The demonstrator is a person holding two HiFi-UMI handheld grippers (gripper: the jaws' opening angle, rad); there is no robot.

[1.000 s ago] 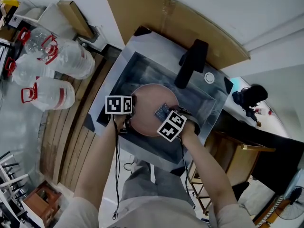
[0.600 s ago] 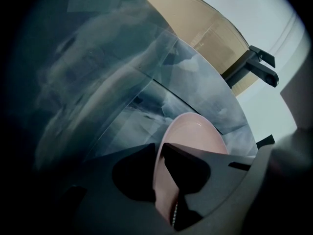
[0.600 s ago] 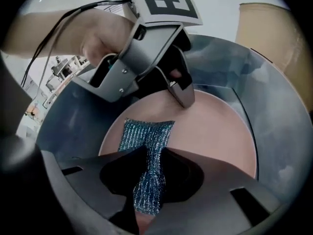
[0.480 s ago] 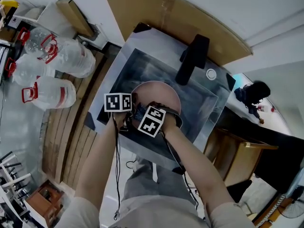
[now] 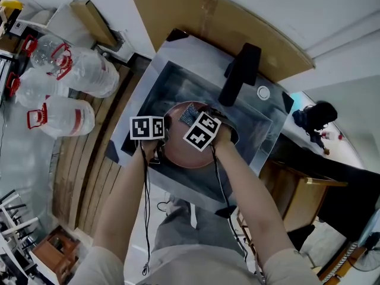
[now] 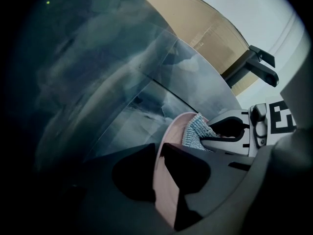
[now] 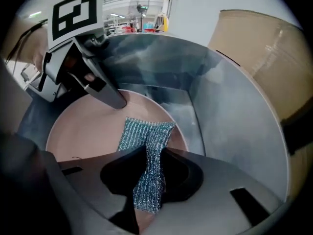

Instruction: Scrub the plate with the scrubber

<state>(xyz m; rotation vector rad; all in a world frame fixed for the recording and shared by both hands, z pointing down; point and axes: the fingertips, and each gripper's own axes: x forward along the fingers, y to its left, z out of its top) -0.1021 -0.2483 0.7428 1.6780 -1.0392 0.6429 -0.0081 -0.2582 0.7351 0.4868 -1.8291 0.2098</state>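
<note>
Steel sink (image 5: 184, 85) holds round pink plate (image 5: 184, 154) under knitted metallic scrubber (image 7: 146, 133).

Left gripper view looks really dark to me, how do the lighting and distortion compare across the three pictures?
Left gripper view: dim, black vignette at the corners, the sink wall blotchy with reflections, the plate legible edge-on. Right gripper view: brighter, the scrubber sharp, fisheye bowing the sink. Head view: evenly lit, wide-angle bending straight edges.

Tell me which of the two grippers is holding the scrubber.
The right gripper: its jaws pinch the scrubber, while the left gripper clamps the rim of the pink plate.
</note>
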